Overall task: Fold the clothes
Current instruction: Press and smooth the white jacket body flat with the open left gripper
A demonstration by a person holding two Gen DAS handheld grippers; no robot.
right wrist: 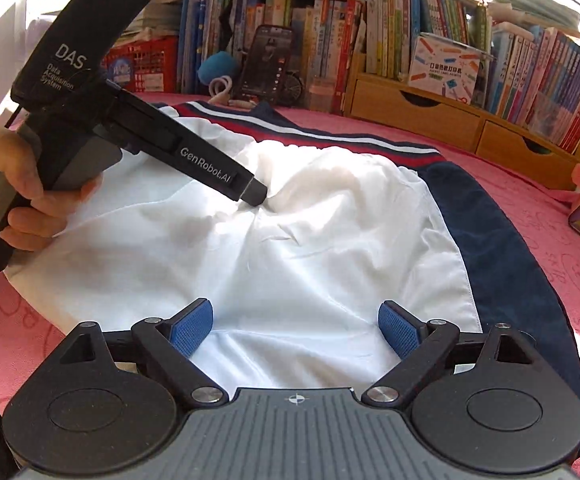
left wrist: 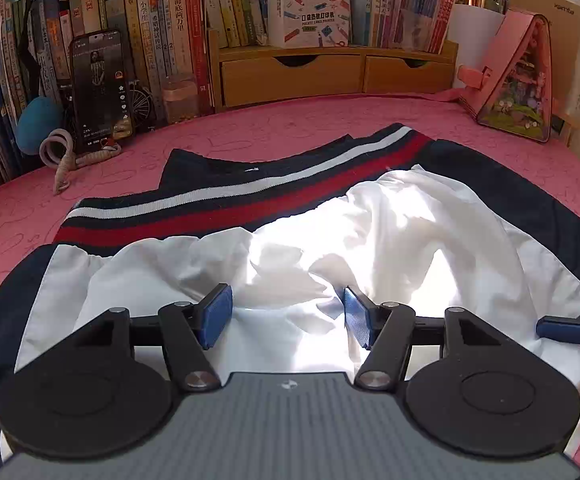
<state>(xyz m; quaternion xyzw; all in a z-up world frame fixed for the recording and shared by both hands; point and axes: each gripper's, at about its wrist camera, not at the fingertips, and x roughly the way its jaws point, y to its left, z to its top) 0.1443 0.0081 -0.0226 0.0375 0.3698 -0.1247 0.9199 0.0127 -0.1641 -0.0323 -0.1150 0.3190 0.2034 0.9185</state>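
Navy-and-white jacket with a red and white striped knit hem (left wrist: 329, 232) lies spread on my pink patterned table cover (left wrist: 250, 136), white lining up and rumpled. My left gripper (left wrist: 288, 316) hangs over the lining, tongs partly apart, nothing between the blue pads. My right gripper (right wrist: 293, 330) is wide, also empty, near the navy edge. Looks like I'm between folds, just after a release. Next: pick a fresh edge, pinch both layers, fold across.

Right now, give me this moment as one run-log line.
garment: white, navy-edged piece rumpled on pink cloth | left tool: open, over white fabric | right tool: open, nothing gripped | fold: not finished
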